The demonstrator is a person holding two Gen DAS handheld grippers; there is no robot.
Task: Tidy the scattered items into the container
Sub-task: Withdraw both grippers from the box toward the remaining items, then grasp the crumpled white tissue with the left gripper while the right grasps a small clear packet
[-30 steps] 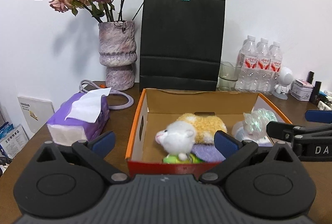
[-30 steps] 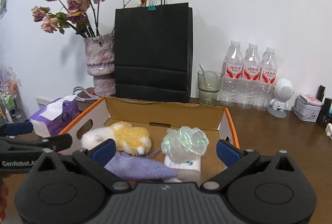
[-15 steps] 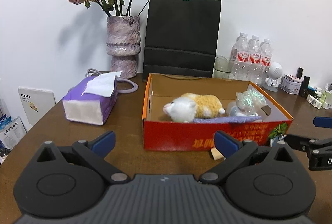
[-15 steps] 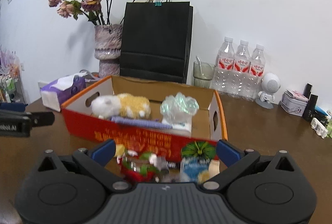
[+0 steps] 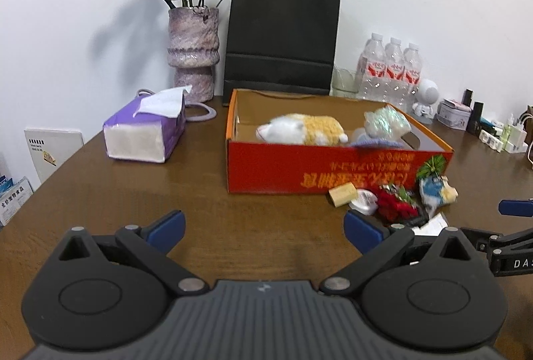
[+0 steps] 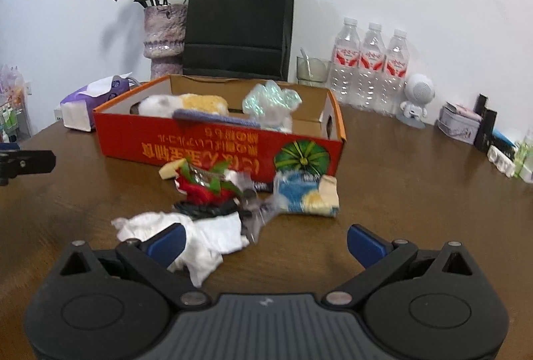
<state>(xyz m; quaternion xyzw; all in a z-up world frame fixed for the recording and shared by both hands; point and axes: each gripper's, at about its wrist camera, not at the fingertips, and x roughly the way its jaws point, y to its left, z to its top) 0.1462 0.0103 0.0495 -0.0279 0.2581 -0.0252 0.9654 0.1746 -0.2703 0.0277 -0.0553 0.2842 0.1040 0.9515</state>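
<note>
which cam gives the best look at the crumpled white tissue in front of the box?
Right wrist. The crumpled white tissue lies whole on the table just ahead of the open right gripper, the left fingertip overlapping its edge. In the left wrist view only a small white corner shows behind that gripper's right finger, past the red item pile.

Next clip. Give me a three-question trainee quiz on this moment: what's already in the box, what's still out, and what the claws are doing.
1. True or false: the plush toy lies inside the red box.
2. Which lies nearest the right claw? A) crumpled white tissue B) blue snack packet C) water bottles
3. Fill in: both the left claw and the right one are ____ and hold nothing.

Key: 1 true; 2 A; 3 open.
</note>
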